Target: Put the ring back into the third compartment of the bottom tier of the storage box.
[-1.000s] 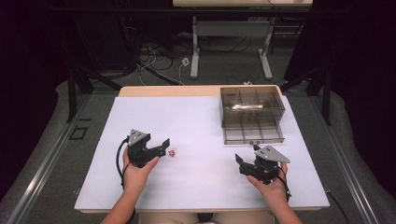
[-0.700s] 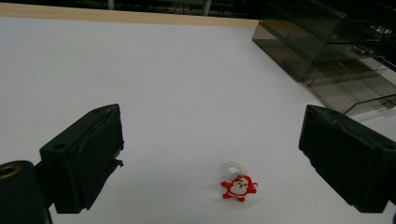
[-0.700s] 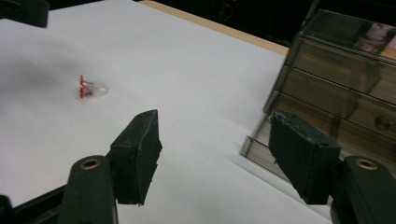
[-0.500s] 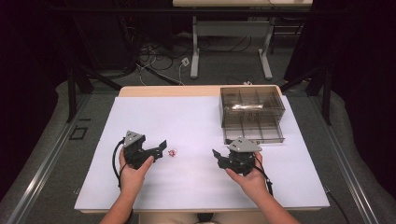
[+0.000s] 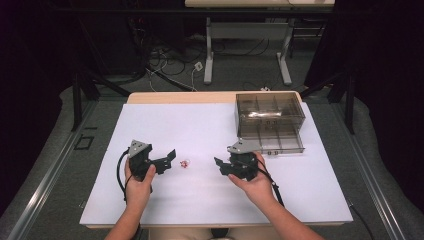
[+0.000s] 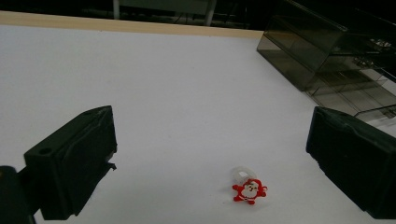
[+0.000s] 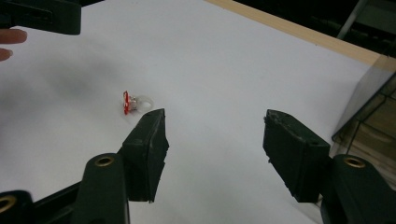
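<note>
While a small Santa ring (image 5: 185, 163) lay loose on the white surface (image 5: 200, 130) between them, the left gripper (image 5: 170, 157), jaws just opened wide and empty, sat beside it as the half-open right gripper (image 5: 218, 164) approached, likely to close around it next.

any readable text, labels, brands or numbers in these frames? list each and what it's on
None can be read.
Santa ring: a printed Santa figure, no letters.
Clear drawer box: no label visible.
Left gripper and right gripper: plain black jaws, no markings legible.
White table sheet: blank.
</note>
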`<act>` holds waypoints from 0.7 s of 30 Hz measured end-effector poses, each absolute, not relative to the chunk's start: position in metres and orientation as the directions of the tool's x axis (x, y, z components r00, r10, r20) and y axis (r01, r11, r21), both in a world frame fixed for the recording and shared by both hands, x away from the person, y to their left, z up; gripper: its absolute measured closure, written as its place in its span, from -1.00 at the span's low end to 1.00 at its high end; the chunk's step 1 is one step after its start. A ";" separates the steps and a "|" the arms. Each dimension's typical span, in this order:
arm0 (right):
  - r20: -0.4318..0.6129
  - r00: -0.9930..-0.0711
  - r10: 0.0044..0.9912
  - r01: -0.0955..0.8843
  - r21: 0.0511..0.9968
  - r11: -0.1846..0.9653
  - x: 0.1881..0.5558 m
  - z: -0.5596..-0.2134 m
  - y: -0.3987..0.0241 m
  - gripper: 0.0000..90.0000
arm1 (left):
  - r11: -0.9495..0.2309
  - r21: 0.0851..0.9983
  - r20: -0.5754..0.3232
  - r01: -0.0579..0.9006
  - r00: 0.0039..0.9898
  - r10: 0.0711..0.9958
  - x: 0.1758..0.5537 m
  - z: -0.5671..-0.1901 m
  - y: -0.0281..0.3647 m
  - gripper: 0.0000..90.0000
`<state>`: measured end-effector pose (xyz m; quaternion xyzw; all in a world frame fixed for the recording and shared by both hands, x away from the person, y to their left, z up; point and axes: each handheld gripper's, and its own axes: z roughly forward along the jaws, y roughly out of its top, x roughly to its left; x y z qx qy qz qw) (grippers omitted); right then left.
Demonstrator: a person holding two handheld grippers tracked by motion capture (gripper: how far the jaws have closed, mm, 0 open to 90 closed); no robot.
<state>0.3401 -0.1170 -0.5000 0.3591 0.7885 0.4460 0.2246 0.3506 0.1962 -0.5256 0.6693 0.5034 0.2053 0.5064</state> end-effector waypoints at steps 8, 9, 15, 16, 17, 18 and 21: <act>-0.067 -0.697 0.714 0.335 0.850 0.407 0.348 -0.500 -0.091 -0.15 | 0.023 0.892 -0.228 0.451 0.406 0.885 0.351 -0.524 0.195 -0.99; -0.065 -0.708 0.703 0.333 0.847 0.414 0.349 -0.501 -0.087 -0.14 | 0.020 0.893 -0.225 0.450 0.407 0.885 0.351 -0.523 0.195 -0.99; -0.039 -0.760 0.649 0.316 0.850 0.421 0.353 -0.506 -0.065 0.00 | 0.024 0.887 -0.242 0.461 0.421 0.874 0.350 -0.522 0.198 -0.99; -0.039 -0.760 0.649 0.316 0.850 0.421 0.353 -0.506 -0.065 0.00 | 0.024 0.887 -0.242 0.461 0.421 0.874 0.350 -0.522 0.198 -0.99; -0.025 -0.773 0.634 0.315 0.853 0.417 0.355 -0.508 -0.058 0.06 | 0.013 0.883 -0.238 0.469 0.424 0.874 0.349 -0.521 0.199 -0.99; -0.025 -0.773 0.634 0.315 0.853 0.417 0.355 -0.508 -0.058 0.06 | 0.013 0.883 -0.238 0.469 0.424 0.874 0.349 -0.521 0.199 -0.99; 0.017 -0.787 0.617 0.335 0.851 0.404 0.358 -0.512 -0.047 0.22 | 0.013 0.880 -0.240 0.475 0.421 0.875 0.349 -0.520 0.200 -0.99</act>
